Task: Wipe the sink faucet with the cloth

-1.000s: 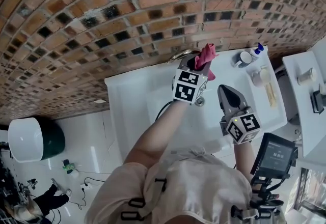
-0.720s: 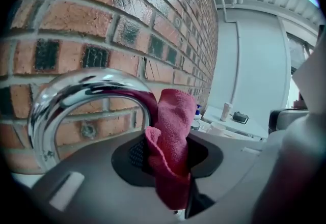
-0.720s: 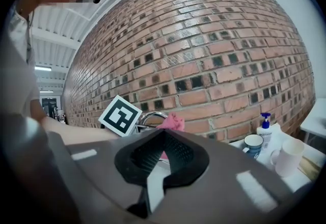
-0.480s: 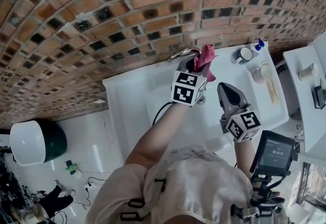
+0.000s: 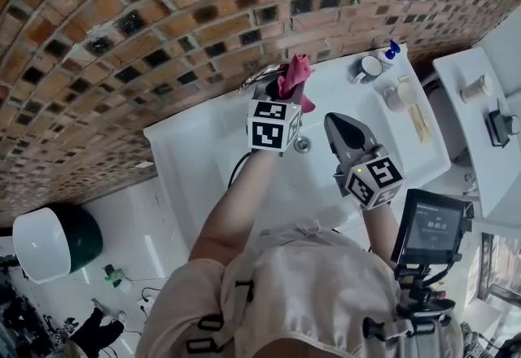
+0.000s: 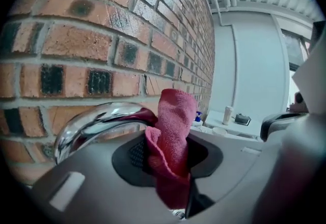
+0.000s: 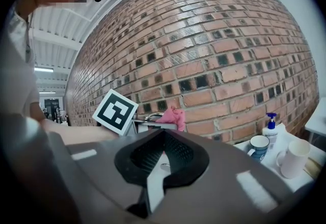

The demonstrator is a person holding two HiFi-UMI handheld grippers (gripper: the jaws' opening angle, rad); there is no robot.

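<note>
Brick wall stands behind the white sink, with a mug and a soap bottle on its right corner. The left forearm reaches across the basin, and the left gripper is clamped on the pink cloth, which lies against the curved chrome faucet. The right gripper hovers over the basin just beside it, jaws together and empty.

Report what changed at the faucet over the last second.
Barely anything: the left tool, shut on the cloth, seems to have edged slightly left along the faucet. The cloth stayed against it; the right tool stayed idle and empty over the sink.
</note>
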